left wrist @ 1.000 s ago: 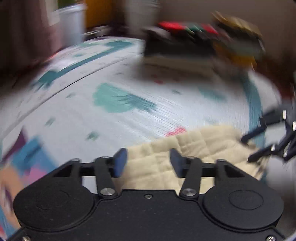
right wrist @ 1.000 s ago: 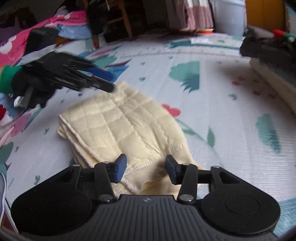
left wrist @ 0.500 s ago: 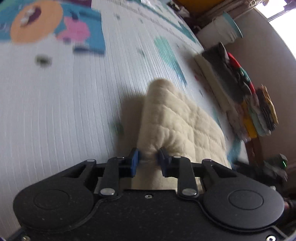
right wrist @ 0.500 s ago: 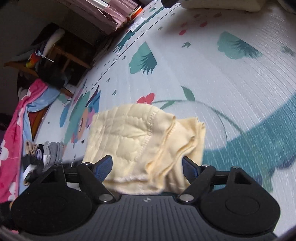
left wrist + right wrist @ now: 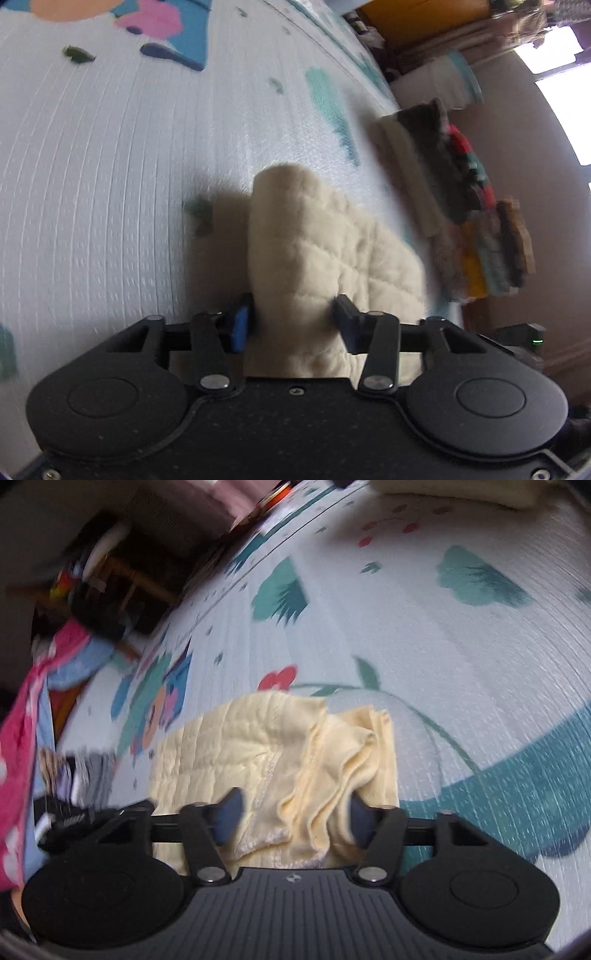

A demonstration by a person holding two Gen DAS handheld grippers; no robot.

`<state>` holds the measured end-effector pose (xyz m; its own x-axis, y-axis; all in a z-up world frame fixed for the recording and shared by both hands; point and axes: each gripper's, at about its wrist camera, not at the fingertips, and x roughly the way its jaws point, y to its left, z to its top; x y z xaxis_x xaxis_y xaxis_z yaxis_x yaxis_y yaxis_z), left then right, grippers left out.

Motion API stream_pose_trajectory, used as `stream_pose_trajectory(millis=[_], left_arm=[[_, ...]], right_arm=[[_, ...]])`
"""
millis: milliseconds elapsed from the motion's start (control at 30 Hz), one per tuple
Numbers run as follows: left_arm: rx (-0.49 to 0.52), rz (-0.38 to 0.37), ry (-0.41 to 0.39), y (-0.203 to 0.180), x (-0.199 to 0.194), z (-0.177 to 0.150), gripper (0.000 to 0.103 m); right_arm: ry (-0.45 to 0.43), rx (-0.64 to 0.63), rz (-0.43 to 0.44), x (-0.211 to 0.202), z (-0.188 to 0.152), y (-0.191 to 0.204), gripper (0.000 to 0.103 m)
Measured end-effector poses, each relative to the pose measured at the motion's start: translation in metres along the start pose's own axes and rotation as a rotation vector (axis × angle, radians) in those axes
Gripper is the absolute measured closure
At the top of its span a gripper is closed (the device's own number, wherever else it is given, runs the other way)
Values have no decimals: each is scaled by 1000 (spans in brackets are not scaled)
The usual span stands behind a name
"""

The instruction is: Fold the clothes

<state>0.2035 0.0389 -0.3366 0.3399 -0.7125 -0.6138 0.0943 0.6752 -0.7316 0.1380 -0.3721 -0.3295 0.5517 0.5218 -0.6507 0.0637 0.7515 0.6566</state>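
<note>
While my left gripper [image 5: 291, 319] eases its jaws apart, the rolled fold of the cream quilted garment [image 5: 295, 236] that was pinched tight half a second ago now sits loosely between the pads. My right gripper [image 5: 293, 814], gaping wide a moment back, is closing around the bunched hem [image 5: 314, 775]. I judge one fold laid, the next grab starting. Beyond both, the garment lies on the printed play mat [image 5: 110, 166]; farther right of the left gripper sits the pile of folded clothes [image 5: 461, 184]. No readable writing.
</note>
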Motion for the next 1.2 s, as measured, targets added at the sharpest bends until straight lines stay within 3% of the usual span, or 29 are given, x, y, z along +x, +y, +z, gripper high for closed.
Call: stream_pose_trajectory(millis=[167, 300, 500, 700, 800, 933, 1100, 1200], left_arm=[[-32, -33, -25, 5, -15, -13, 78], [-106, -64, -151, 23, -60, -24, 78], [-287, -84, -404, 56, -149, -74, 78], [-419, -83, -626, 75, -239, -119, 78], [-449, -87, -757, 82, -287, -127, 78], [-457, -95, -940, 88, -342, -117, 78], [-410, -102, -1156, 103, -414, -80, 78], [-395, -116, -1271, 113, -445, -48, 78]], right_arm=[[66, -55, 24, 2, 10, 4, 64], [165, -190, 72, 12, 20, 46, 70], [351, -462, 187, 48, 34, 173, 72], [478, -671, 281, 82, 17, 305, 73], [475, -731, 345, 97, 9, 364, 73], [403, -776, 452, 119, 13, 444, 74], [319, -852, 588, 159, 35, 552, 74], [287, -905, 624, 191, 55, 611, 74]])
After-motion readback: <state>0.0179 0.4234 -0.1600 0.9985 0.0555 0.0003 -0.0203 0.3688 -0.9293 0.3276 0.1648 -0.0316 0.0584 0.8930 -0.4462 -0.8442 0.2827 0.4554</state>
